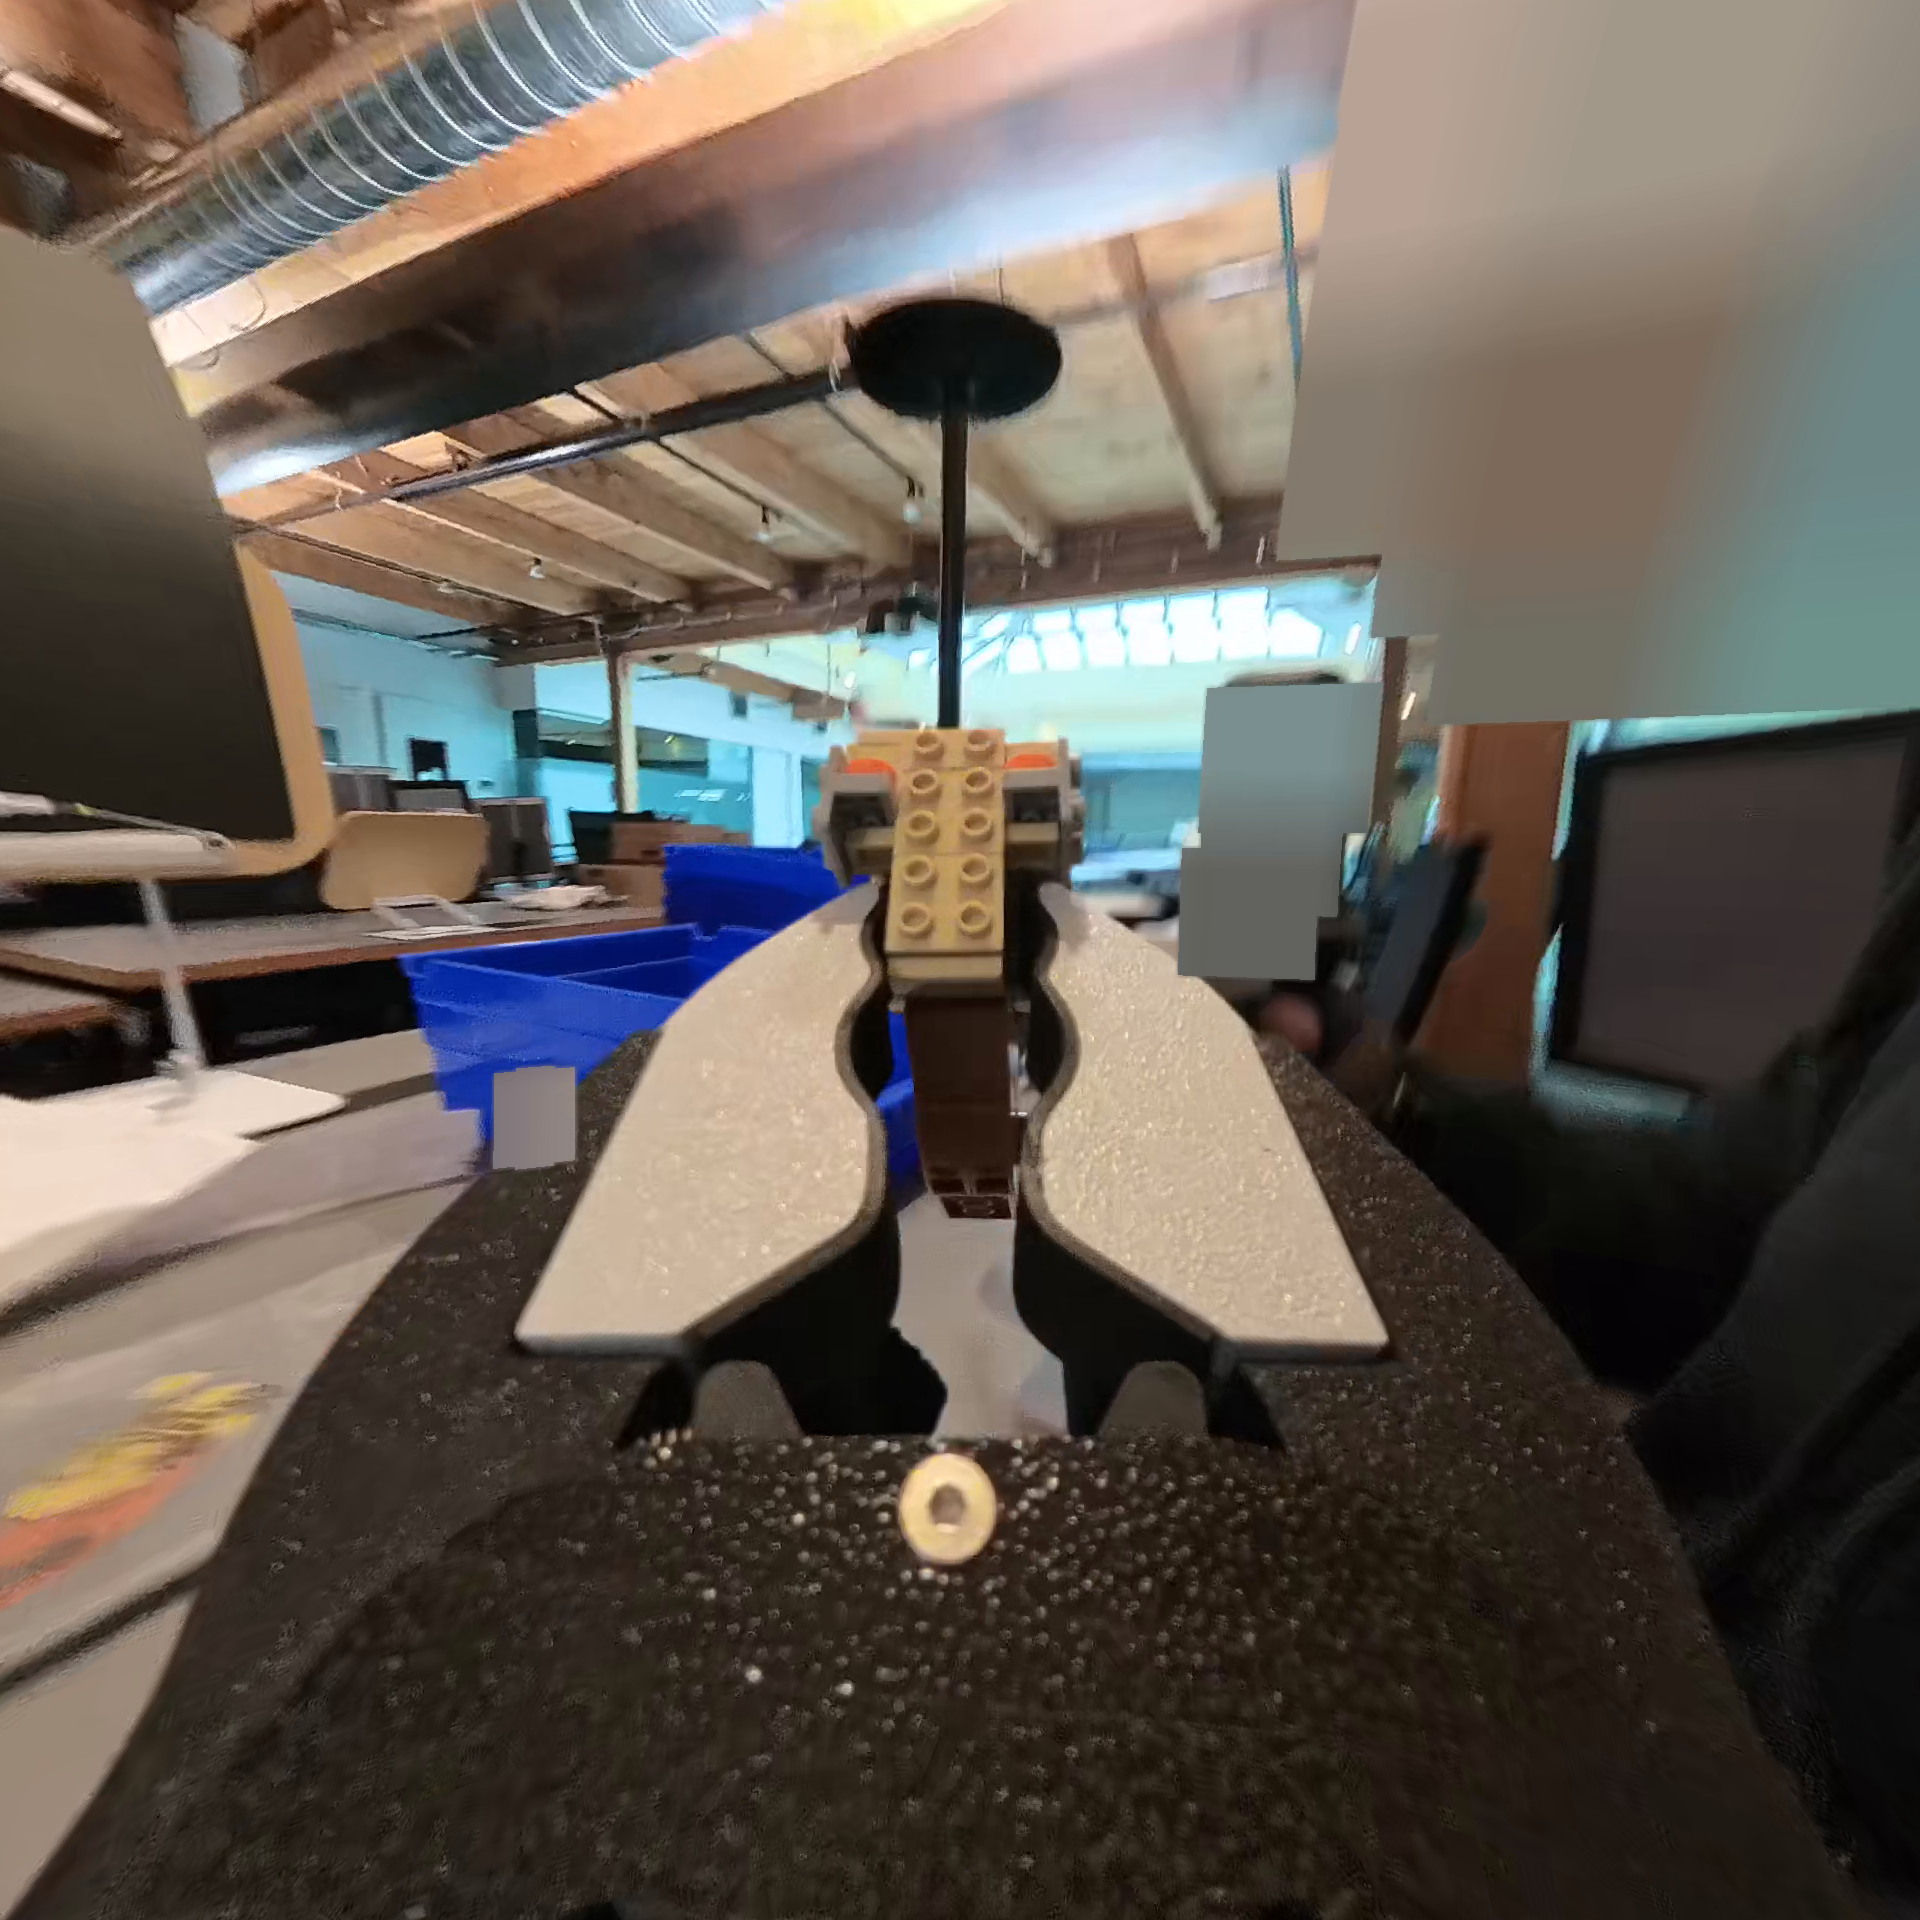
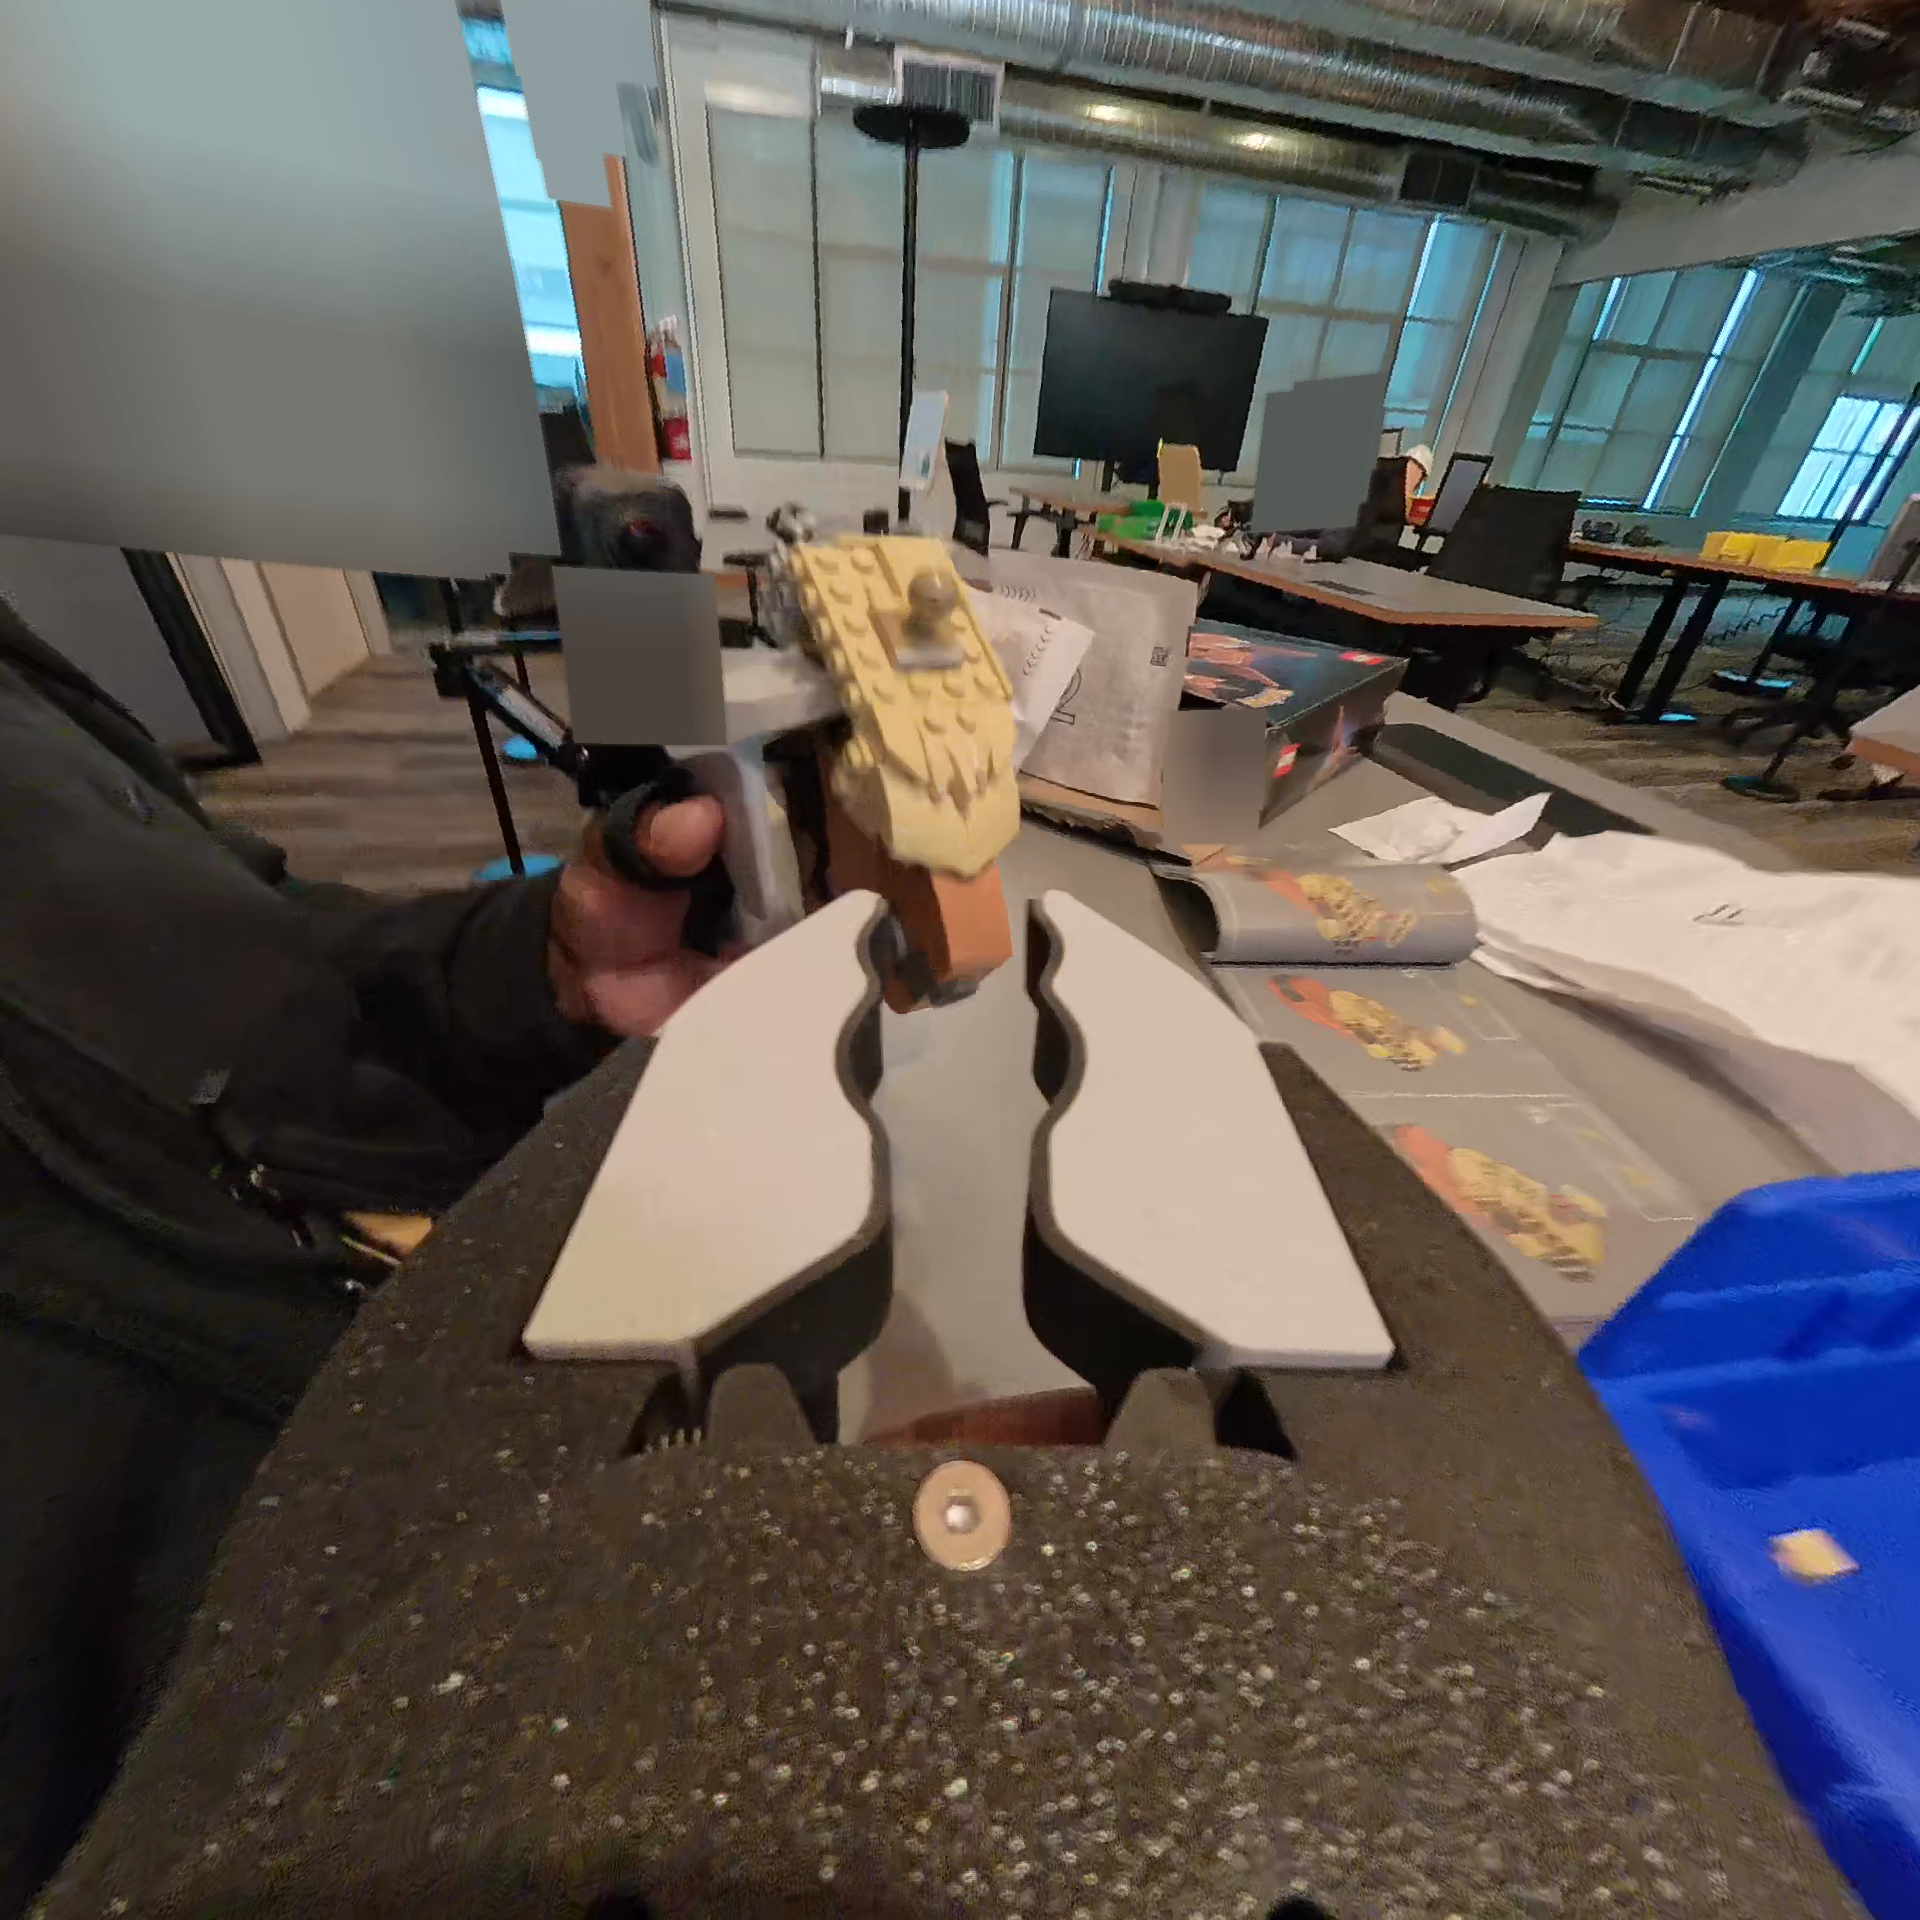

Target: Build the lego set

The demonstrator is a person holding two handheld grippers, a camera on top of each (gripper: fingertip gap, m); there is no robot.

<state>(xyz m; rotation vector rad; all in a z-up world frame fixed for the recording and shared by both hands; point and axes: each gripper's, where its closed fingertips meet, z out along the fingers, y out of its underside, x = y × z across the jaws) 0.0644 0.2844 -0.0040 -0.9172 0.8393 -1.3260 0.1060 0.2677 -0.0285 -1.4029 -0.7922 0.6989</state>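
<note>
Left wrist view shows the lego model (image 1: 943, 883) clamped between the left gripper (image 1: 945, 935) fingers, its brown base running back down the gap and its tan studded top pointing up and away. Blue bins (image 1: 582, 987) sit on the grey table (image 1: 208, 1299) just behind, off to the left.

Right wrist view shows the same lego model (image 2: 914, 748) raised above the table (image 2: 1091, 914), just ahead of the right gripper (image 2: 951, 935). Its brown lower end dips toward the left fingertip (image 2: 831, 935); whether they touch is unclear. An open booklet (image 2: 1382, 997) and a box (image 2: 1299, 707) lie to the right, a blue bin (image 2: 1766, 1455) nearer. The right gripper's fingers stand apart, holding nothing.
</note>
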